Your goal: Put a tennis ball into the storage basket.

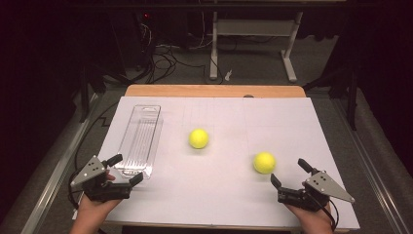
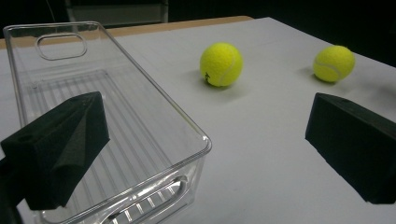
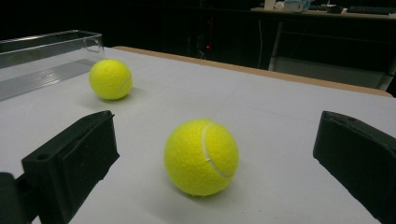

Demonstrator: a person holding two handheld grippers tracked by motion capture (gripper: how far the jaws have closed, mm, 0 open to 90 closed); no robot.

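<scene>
- High view: I have the left gripper [image 1: 125, 169] at the near left corner of the white table [image 1: 292, 126], jaws spread wide and holding nothing. Its tips sit at the near end of the clear plastic bin [image 1: 140, 141] — one jaw beside the bin's near corner, the other at its near wall.
- High view: my right gripper [image 1: 289, 172] is at the near right, jaws also wide apart and empty. The nearer tennis ball [image 1: 264, 163] lies just beyond its tips, a little to the left, not touching either jaw.
- High view: the second tennis ball [image 1: 198, 138] rests near the table's middle, between the bin and the first ball, well apart from both grippers.
- Left gripper view: I look along the two black jaws, parted, nothing between them but table. The clear bin [image 2: 107, 126] is close in front at the left, empty, its ribbed floor visible; the left jaw overlaps its near end. Both balls [image 2: 221, 64] [image 2: 334, 63] lie farther off on the white surface.
- Right gripper view: jaws stand open with the nearer ball [image 3: 201, 157] sitting between them — clear of both pads. The other ball [image 3: 110, 79] lies farther back at the left, just beside the bin's wall [image 3: 46, 51].
</scene>
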